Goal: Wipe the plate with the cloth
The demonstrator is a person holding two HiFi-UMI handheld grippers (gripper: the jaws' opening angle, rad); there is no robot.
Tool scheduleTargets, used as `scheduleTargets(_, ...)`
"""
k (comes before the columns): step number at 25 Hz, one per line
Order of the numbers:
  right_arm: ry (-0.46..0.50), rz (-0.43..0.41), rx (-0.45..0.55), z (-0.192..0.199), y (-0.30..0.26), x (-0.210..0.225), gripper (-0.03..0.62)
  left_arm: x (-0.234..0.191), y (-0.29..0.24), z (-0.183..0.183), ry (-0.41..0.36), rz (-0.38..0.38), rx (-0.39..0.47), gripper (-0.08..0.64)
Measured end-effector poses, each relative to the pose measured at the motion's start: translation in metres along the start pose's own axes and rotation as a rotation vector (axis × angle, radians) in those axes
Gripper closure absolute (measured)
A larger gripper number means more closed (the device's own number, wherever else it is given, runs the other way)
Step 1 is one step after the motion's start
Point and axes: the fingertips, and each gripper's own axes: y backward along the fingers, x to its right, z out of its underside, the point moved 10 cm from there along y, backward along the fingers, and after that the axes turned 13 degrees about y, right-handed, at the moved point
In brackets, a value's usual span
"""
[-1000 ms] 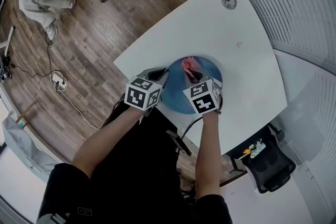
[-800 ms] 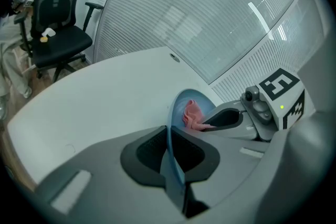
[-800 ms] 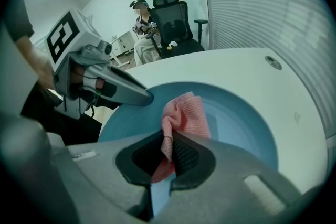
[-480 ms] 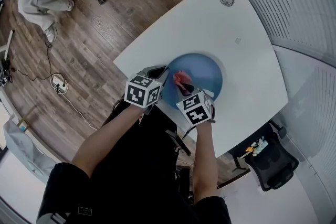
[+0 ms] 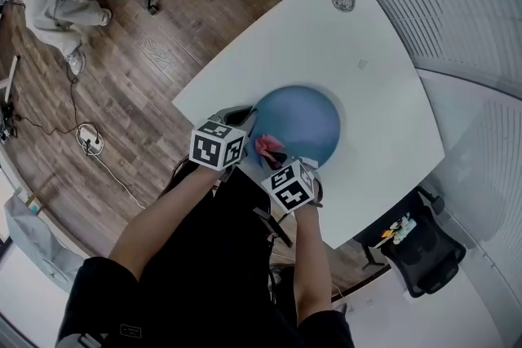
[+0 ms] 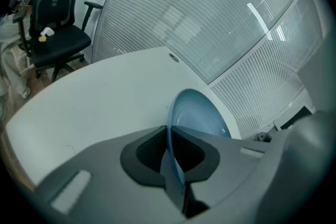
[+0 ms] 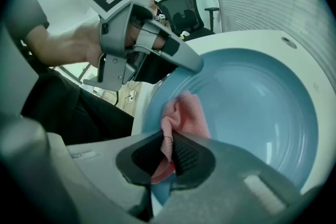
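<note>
Nubby pink cloth [image 7: 184,113] tight in right claw [image 7: 169,155] — glossy round blue plate [image 7: 252,97], rim tight in left claw [image 6: 170,149].

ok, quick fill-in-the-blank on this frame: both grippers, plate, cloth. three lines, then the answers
1. The left gripper is shut on the ____ of the round blue plate.
2. The right gripper grips a crumpled cloth whose colour is ____.
3. The curved table under the plate is ____.

Missing words: rim; pink; white
</note>
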Motion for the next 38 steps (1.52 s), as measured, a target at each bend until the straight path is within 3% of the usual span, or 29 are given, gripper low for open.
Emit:
scheduleTargets(9,-0.002,-0.047,-0.047,0.026,0.010,0.003,0.569,0.003,-0.004,-0.002,-0.012,0.003,-0.007,0.537)
scheduleTargets(18,0.040,-0.112,-0.064,0.023,0.012,0.018,0.569,0.004,-0.003,-0.002,-0.039,-0.006,-0.011,0.538)
scheduleTargets(38,0.070,-0.034,-0.027,-0.005,0.035,0.111,0.569,0.006,-0.002,-0.001,-0.039,-0.014,-0.007,0.540)
